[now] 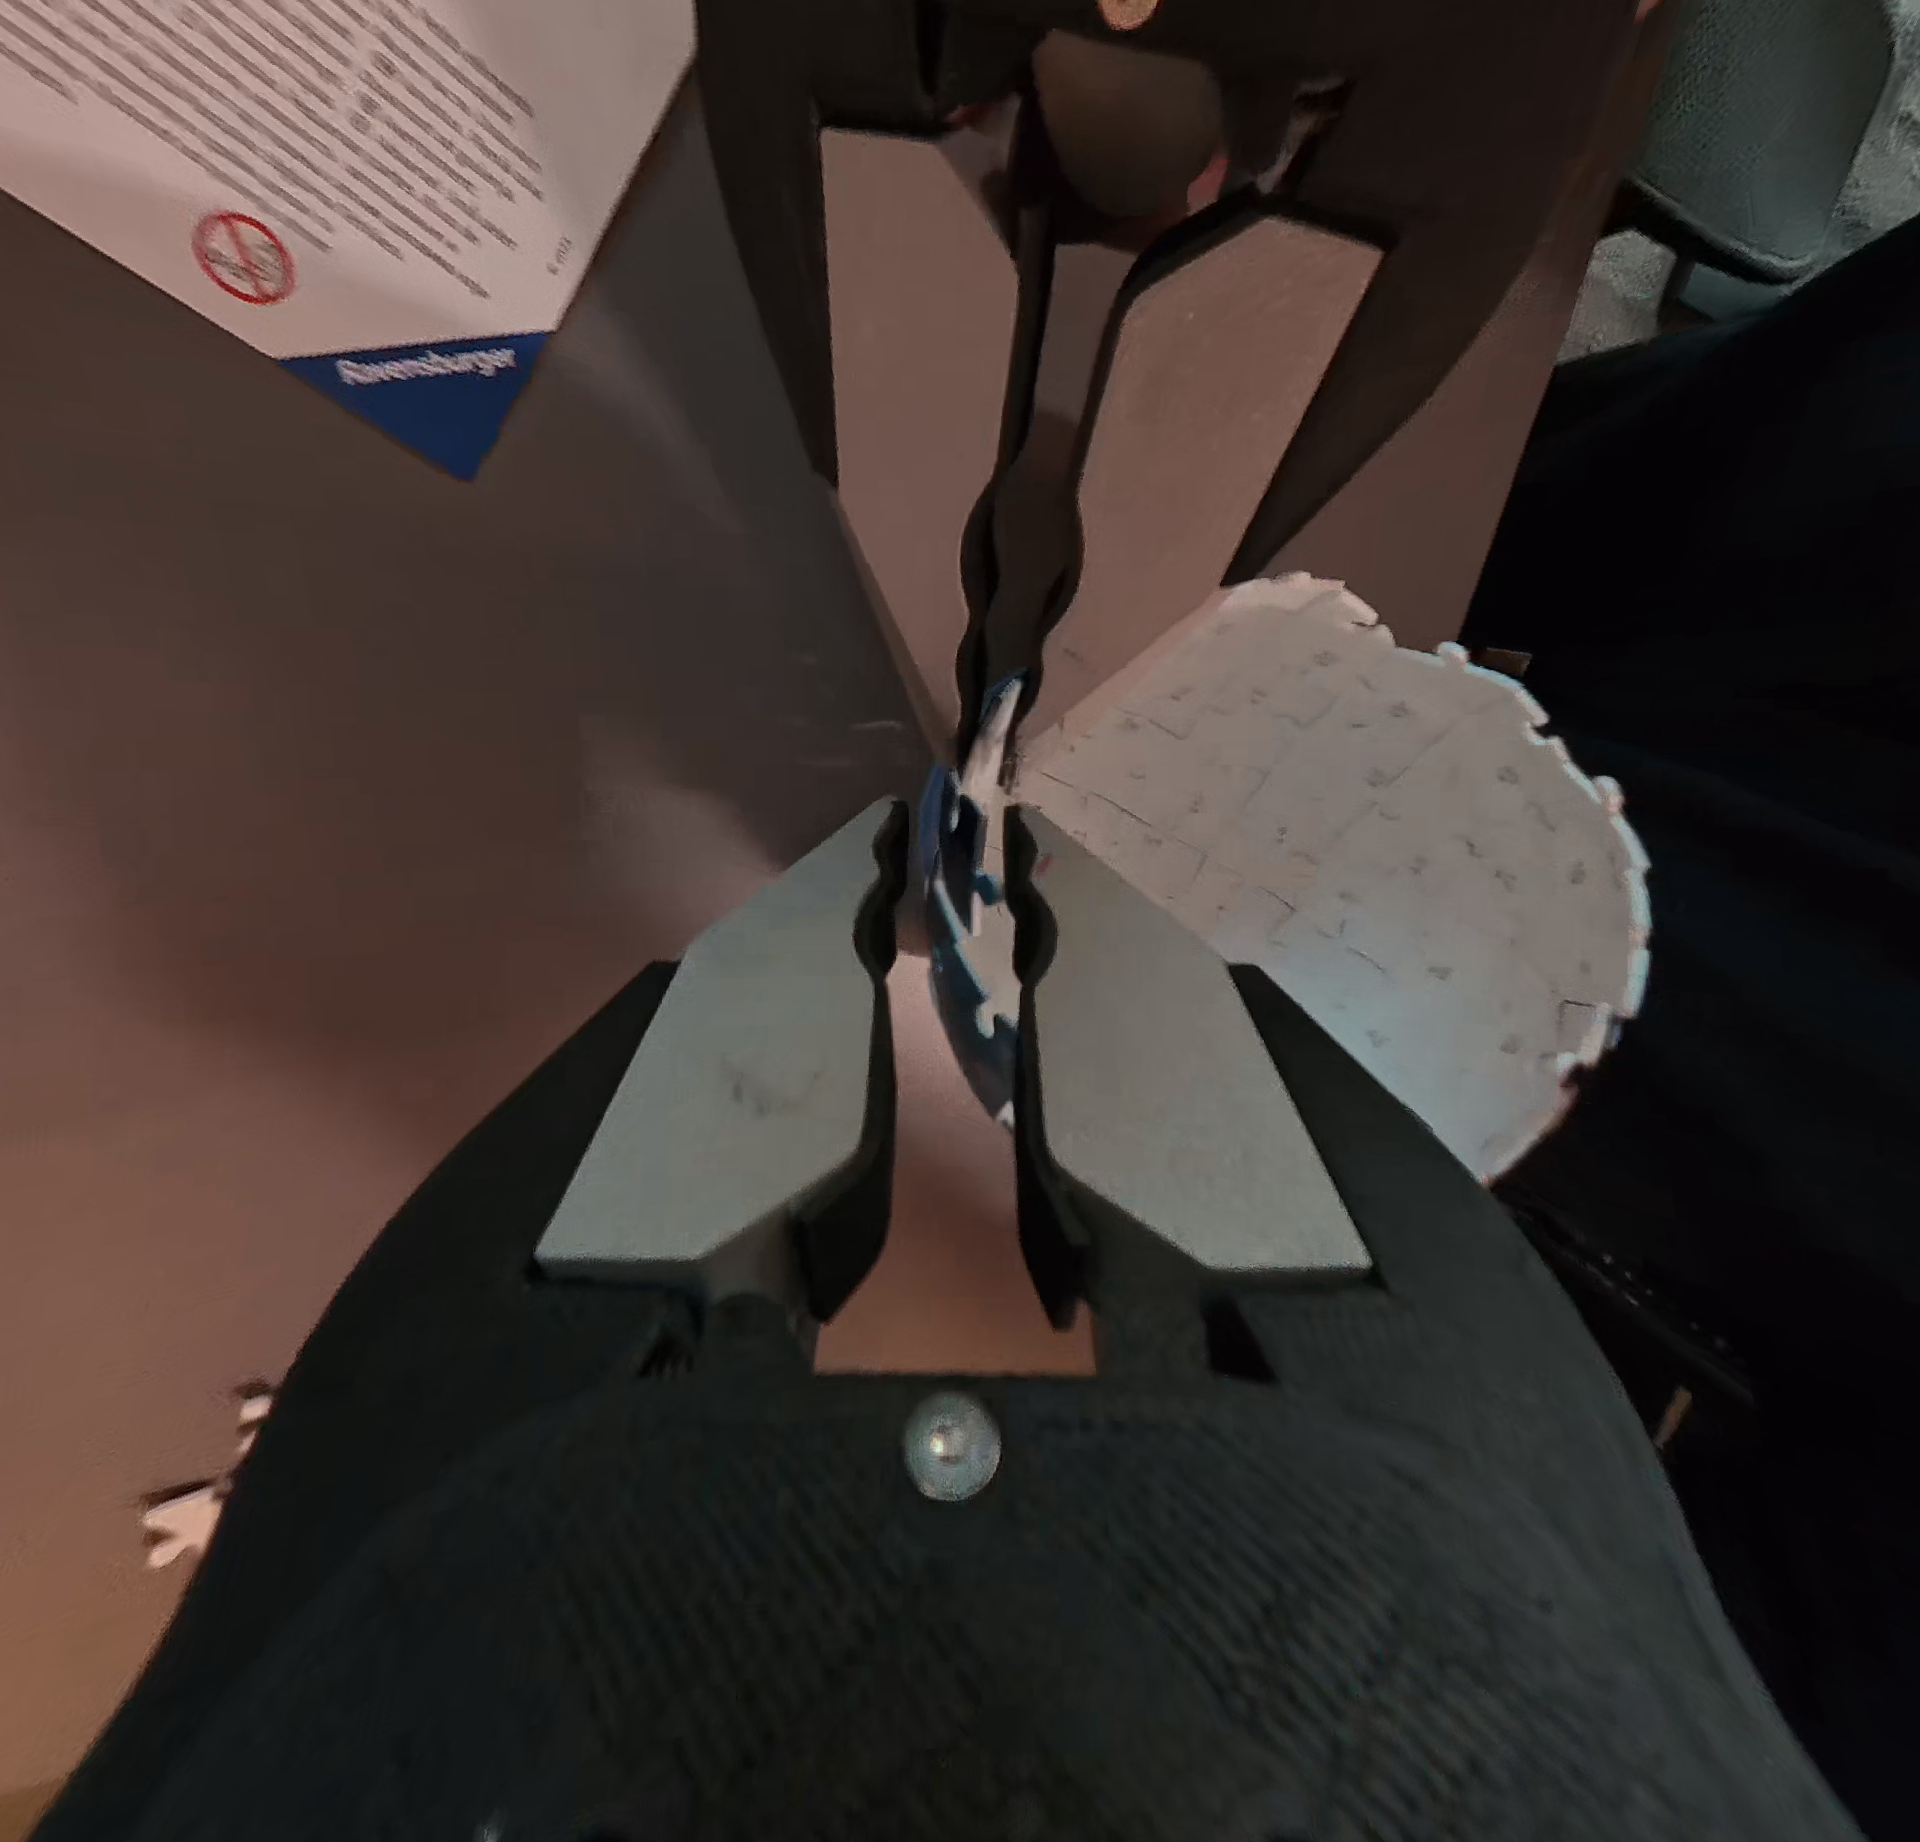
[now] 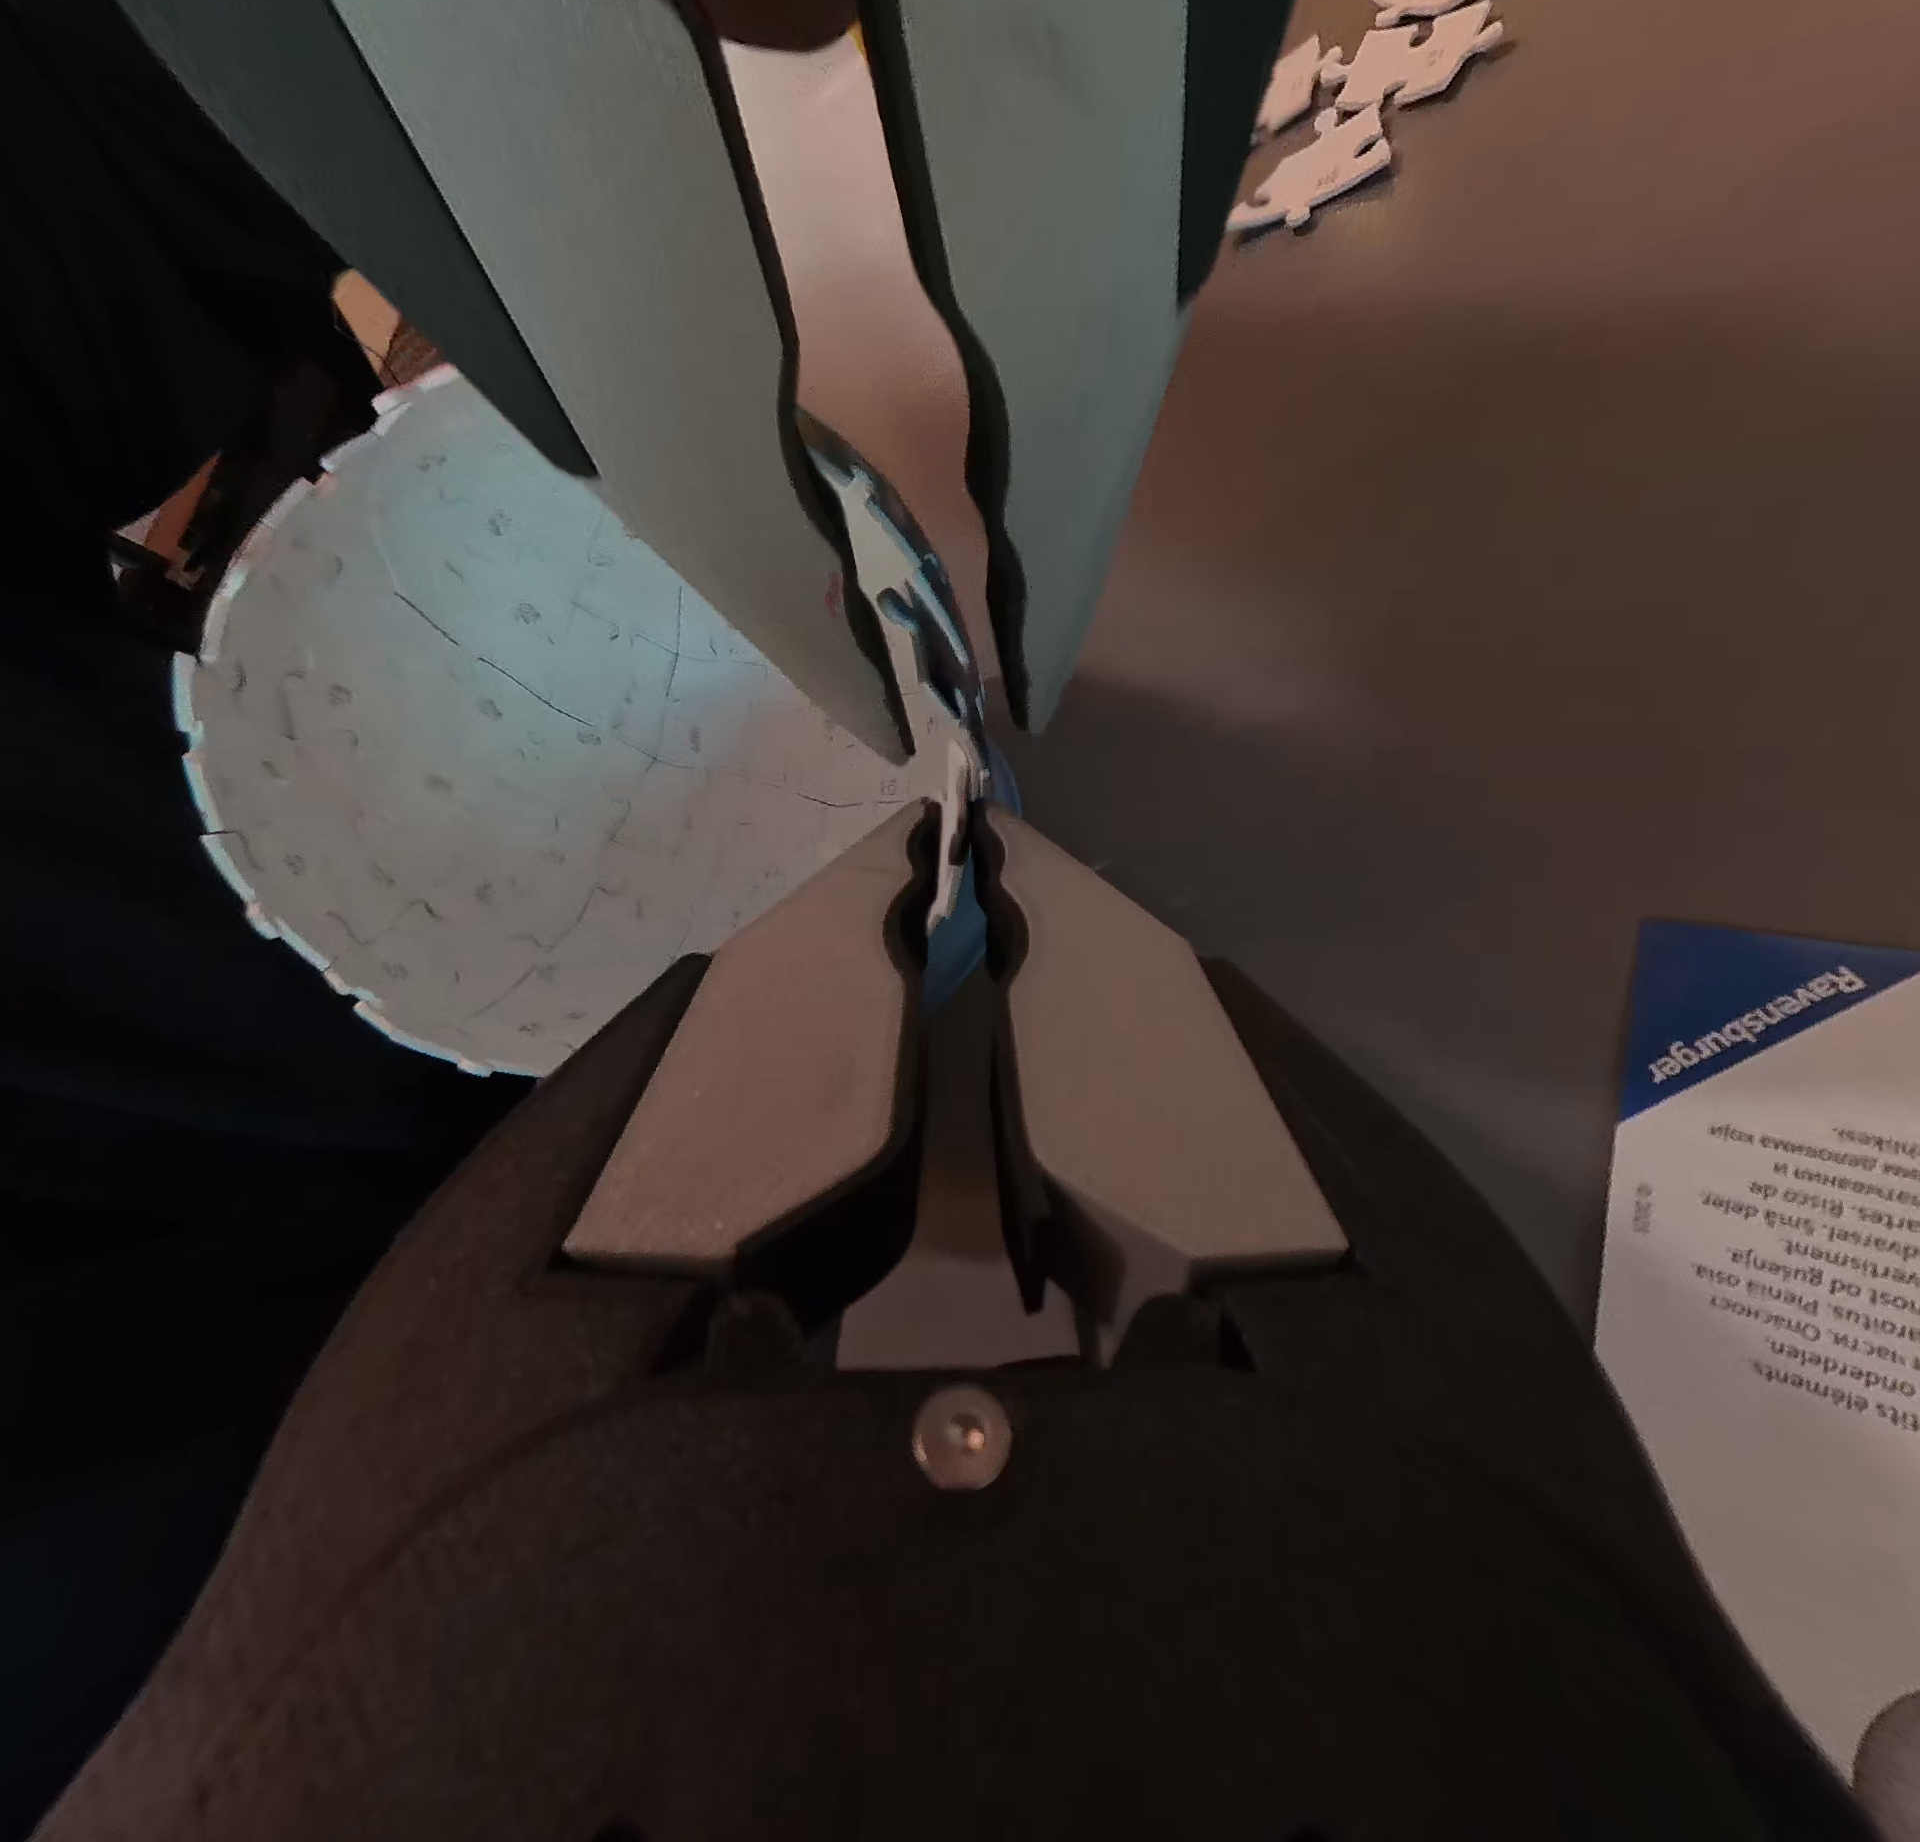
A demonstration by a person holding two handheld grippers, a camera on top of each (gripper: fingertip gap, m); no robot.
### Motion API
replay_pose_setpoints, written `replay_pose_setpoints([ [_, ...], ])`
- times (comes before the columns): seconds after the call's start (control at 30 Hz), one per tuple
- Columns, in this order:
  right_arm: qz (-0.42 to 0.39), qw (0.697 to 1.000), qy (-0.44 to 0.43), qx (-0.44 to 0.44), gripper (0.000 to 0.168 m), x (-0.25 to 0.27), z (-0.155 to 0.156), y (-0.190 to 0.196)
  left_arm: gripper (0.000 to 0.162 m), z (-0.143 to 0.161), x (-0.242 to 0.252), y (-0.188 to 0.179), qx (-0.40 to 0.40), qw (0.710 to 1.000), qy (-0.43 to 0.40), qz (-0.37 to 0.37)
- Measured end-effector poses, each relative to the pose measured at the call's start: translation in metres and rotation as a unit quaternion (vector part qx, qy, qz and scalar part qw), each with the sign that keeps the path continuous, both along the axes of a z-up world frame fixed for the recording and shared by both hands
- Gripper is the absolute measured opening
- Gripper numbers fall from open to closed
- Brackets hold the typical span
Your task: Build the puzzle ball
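Observation:
The half-built puzzle ball [image 1: 1299, 857] is an open shell, white inside and blue outside, held above the brown table. It also shows in the right wrist view [image 2: 468, 732]. My left gripper [image 1: 956, 826] is closed on the shell's jagged rim, one finger inside and one outside. My right gripper [image 2: 956, 831] comes in from the opposite side, tip to tip with the left. It is shut on a small white and blue puzzle piece [image 2: 948, 867] right at the rim. In the left wrist view the right gripper [image 1: 997, 722] reaches down from the top.
A white puzzle box with a blue corner [image 1: 312, 130] lies on the table [image 1: 312, 857]; it also shows in the right wrist view [image 2: 1766, 1221]. Several loose white pieces [image 2: 1351, 109] lie farther off. A person in dark clothing [image 1: 1766, 857] and a chair [image 1: 1766, 130] are beside the table. Less than 4 cm separates the two grippers' tips.

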State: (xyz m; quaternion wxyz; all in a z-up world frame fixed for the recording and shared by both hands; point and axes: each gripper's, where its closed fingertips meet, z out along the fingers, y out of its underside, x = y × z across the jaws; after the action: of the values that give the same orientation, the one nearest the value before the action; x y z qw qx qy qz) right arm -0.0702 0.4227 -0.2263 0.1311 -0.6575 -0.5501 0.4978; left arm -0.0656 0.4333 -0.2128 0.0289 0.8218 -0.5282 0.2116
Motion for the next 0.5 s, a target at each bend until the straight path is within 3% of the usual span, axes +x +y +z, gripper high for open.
replay_pose_setpoints([
  [0.5,-0.008,1.000,0.006,0.014,0.000,0.001,0.004,0.003,0.019,0.061,-0.027,0.010,0.110,0.988,-0.080,0.067],
])
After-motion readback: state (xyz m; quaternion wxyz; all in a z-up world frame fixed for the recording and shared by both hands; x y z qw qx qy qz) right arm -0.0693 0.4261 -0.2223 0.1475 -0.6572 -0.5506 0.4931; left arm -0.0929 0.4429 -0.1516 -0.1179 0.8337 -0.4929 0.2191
